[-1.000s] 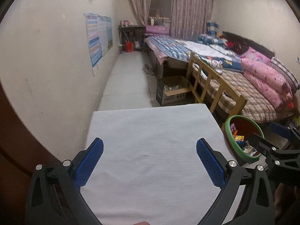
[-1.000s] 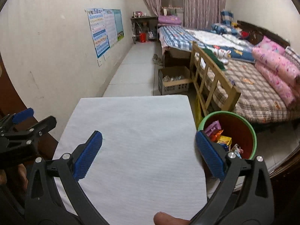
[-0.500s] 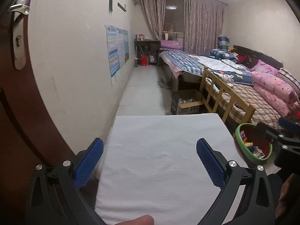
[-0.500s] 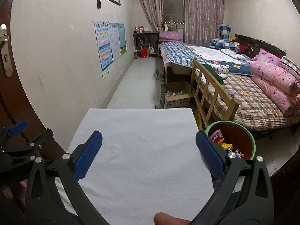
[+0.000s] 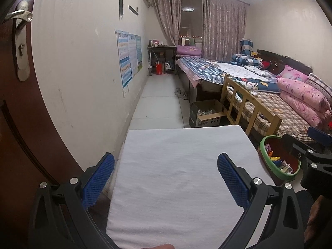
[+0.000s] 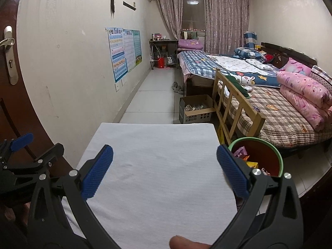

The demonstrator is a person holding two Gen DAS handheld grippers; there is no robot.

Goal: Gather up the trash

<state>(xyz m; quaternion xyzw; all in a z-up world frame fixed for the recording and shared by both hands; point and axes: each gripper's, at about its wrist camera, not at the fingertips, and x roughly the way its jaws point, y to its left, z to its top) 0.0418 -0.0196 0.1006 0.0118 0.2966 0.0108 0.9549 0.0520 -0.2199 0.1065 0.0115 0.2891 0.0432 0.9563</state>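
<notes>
Your left gripper (image 5: 166,178) and right gripper (image 6: 165,171) both gape wide, empty. Table (image 6: 157,166) bare — wrappers (image 6: 245,159) sit in the bin (image 6: 278,157) at right, so you look finished.

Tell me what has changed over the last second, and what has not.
Both cameras have tilted up and drawn back: the door handle has come into view, and the white table sits lower in both views. Nothing was gripped or released. The left gripper and right gripper stay open-jawed and empty, the table bare, the wrappers still in the green-rimmed bin.
</notes>
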